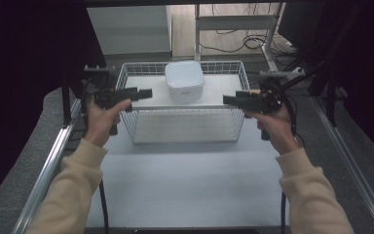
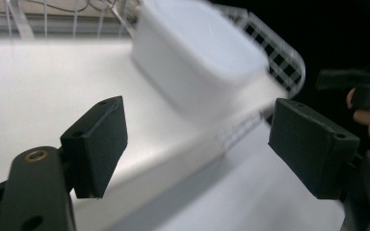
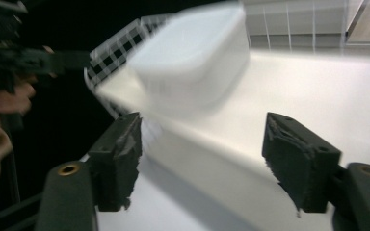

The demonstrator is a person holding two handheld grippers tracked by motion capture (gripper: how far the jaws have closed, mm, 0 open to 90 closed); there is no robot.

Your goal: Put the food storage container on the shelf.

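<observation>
My sleeves (image 1: 73, 190) are cream and loose at the cuffs. Each gripper, left (image 1: 143, 92) and right (image 1: 231, 100), is a black pistol-shaped body trailing a black cable (image 1: 103, 204). My jaws end in blocky black pads (image 2: 99, 144) with small screw holes, brass bushings (image 2: 35, 155) at the arms; the right gripper's pads (image 3: 296, 159) look frayed.

White tub (image 3: 192, 57) beyond parted tool (image 3: 202, 159)

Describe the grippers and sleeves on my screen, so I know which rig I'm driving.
Both are black, pistol-shaped handheld tools: the left gripper and the right gripper. Each has two blocky black jaw pads on arms with brass-coloured eyelets; the right gripper's pads look frayed at the edges. Black cables trail down. The sleeves are cream-coloured.
</observation>
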